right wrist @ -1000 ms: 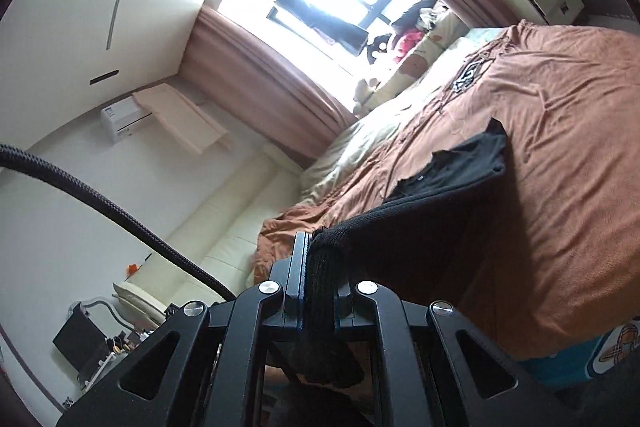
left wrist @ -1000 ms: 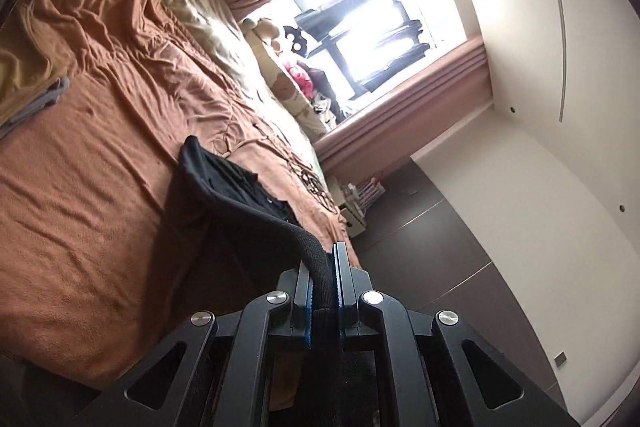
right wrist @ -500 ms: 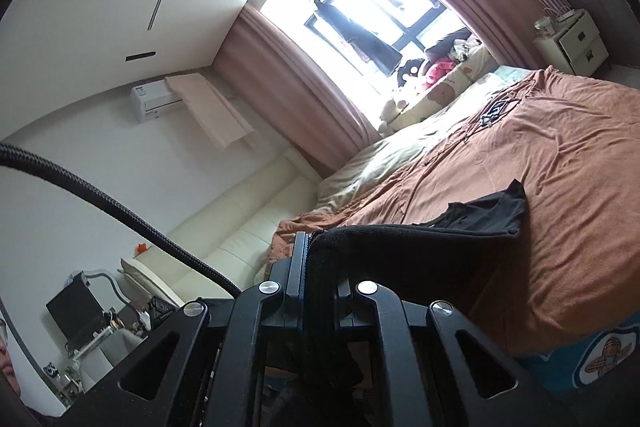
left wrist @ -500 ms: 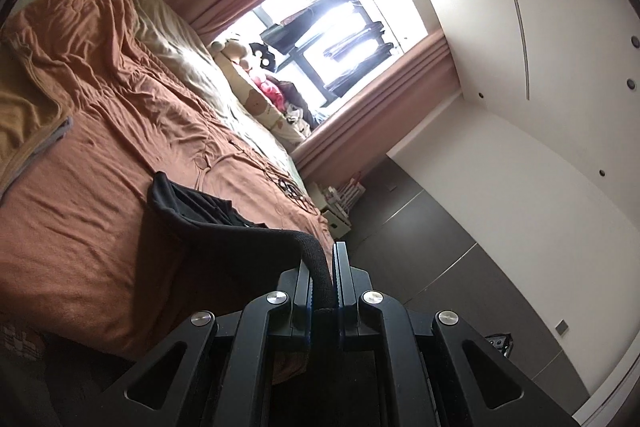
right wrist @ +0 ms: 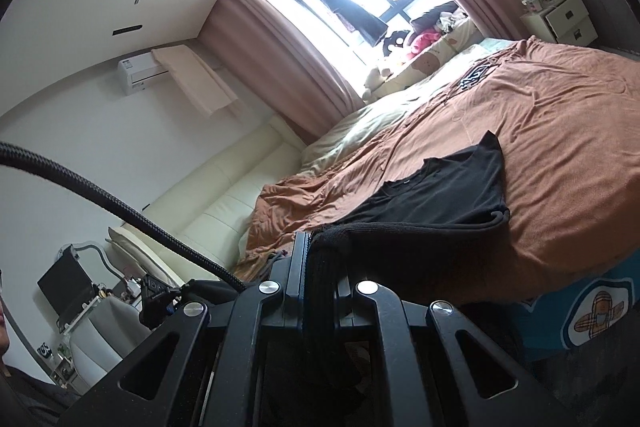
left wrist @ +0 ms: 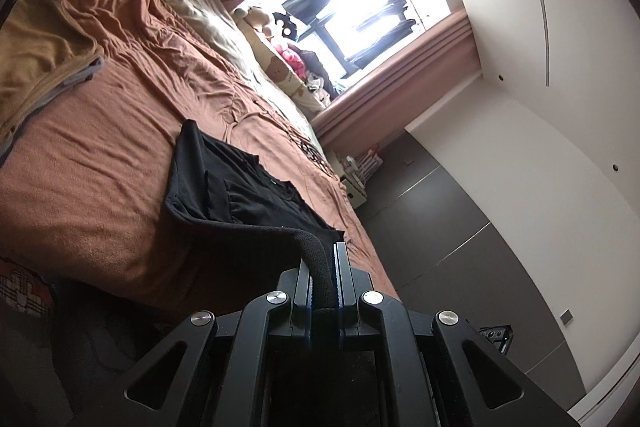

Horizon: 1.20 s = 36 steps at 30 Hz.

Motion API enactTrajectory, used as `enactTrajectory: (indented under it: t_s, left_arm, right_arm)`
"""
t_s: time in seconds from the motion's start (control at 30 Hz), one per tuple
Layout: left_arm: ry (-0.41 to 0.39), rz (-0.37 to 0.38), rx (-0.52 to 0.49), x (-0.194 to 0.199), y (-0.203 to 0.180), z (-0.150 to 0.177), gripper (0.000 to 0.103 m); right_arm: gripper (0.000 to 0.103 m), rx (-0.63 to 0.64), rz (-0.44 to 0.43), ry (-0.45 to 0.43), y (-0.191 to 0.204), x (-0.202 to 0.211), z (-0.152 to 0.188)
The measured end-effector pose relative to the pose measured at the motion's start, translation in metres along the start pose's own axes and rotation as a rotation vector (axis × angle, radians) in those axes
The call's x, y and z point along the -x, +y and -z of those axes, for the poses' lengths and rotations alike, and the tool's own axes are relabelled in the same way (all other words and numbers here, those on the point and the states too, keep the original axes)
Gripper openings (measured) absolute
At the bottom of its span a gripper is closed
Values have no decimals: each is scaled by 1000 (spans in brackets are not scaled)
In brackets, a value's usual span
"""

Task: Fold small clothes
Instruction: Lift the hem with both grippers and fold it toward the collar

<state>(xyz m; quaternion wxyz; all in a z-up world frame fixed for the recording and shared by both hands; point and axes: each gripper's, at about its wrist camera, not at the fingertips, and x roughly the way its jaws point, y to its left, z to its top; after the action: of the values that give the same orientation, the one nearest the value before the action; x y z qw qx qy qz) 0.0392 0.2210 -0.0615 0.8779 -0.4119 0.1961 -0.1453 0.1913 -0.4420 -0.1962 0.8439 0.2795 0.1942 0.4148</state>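
Black top [left wrist: 248, 195] half on bed [left wrist: 100, 179], hem pinched shut in left hand-held gripper [left wrist: 324, 267] and right hand-held gripper [right wrist: 322, 259]. Mid-fold; next, carry hem forward over collar, lay flat, release.

Wide bare rust-brown bedspread [left wrist: 100, 163] lies open around the black garment [left wrist: 240, 187]; a folded tan blanket [left wrist: 36, 47] crowds one far corner.
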Motion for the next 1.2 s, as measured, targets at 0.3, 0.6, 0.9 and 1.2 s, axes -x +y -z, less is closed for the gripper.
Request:
enactTrajectory:
  t_s: [0.3,0.6,0.9,1.2]
  left_arm:
    - [3,-15,18,-28,5,-36,8]
    - [-9,-25,-17,-72,-14,-102,8]
    - [2,-70,-25,-126,-12,-146,8]
    - [19,-135,-3,-172,9,-173,8]
  right_arm:
    - [6,1,-7,-15,6,-25,-41]
    - [6,43,2,-50,10,-89,-113]
    - [6,35,39,-38,-4,-146,-153]
    - [6,31,79,-11,-14,-191,-181]
